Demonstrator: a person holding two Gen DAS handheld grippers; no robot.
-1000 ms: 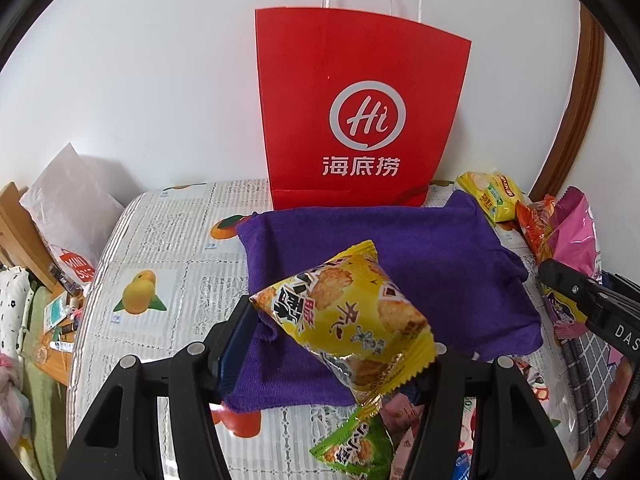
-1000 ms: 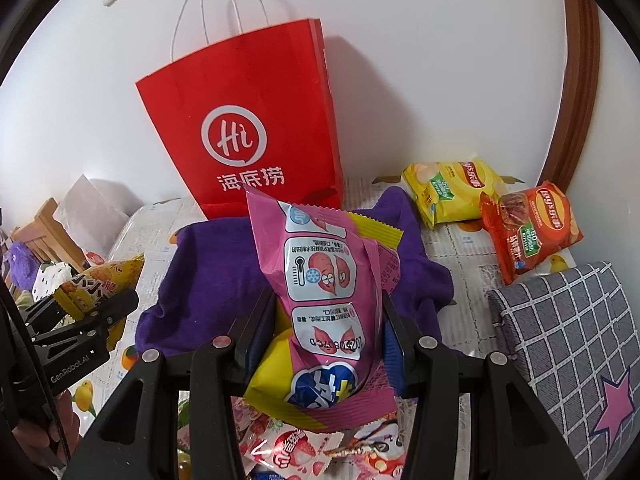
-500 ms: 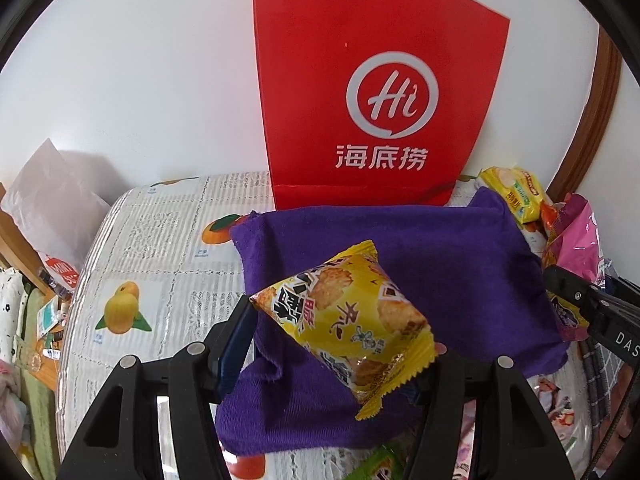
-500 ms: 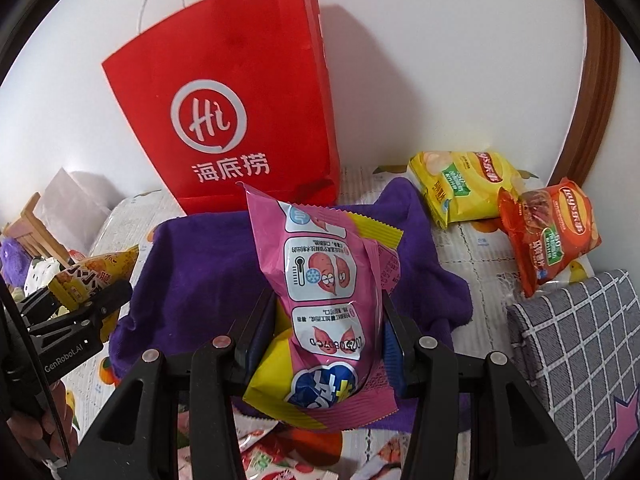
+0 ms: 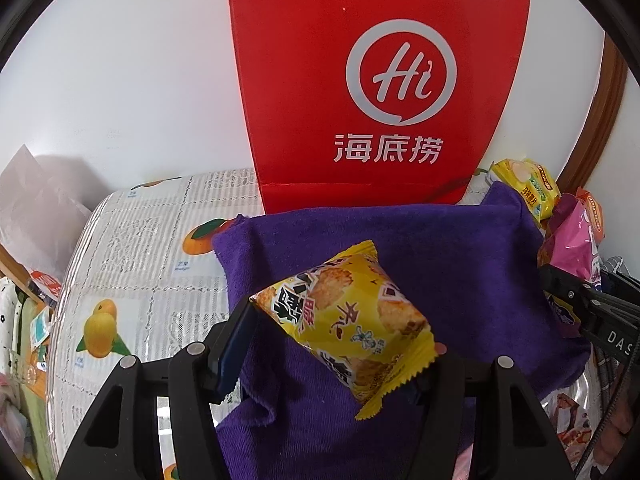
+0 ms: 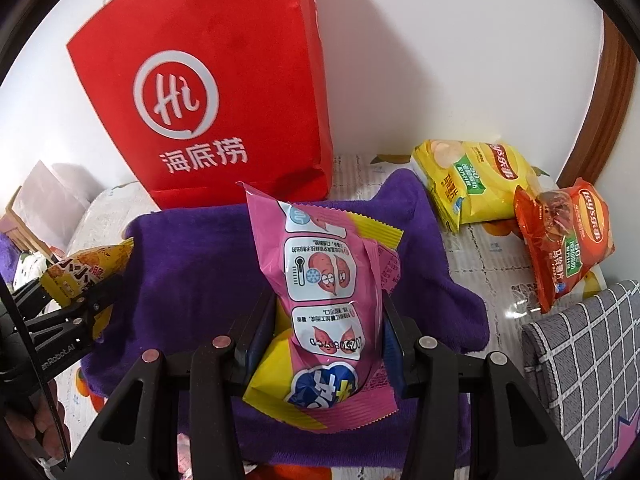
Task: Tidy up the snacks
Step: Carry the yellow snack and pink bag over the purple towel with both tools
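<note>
My left gripper (image 5: 336,344) is shut on a yellow cracker packet (image 5: 348,320) and holds it above a purple towel (image 5: 440,248). My right gripper (image 6: 328,332) is shut on a pink and yellow snack bag (image 6: 328,280) over the same towel (image 6: 192,264). A tall red paper bag (image 5: 372,92) stands upright against the wall just behind the towel; it also shows in the right wrist view (image 6: 216,92). The left gripper with its packet (image 6: 80,272) shows at the left of the right wrist view. The right gripper's pink bag (image 5: 572,244) shows at the right of the left wrist view.
A yellow chip bag (image 6: 476,180) and an orange chip bag (image 6: 564,236) lie at the back right on the fruit-print tablecloth (image 5: 132,264). A grey checked cushion (image 6: 580,368) is at the right. More snack packets (image 5: 572,424) lie near the front. A wooden frame (image 6: 608,92) runs up the right wall.
Both grippers have moved forward over the towel, toward the red bag, each still holding its snack. The red bag looms larger and its top has left the left view.
</note>
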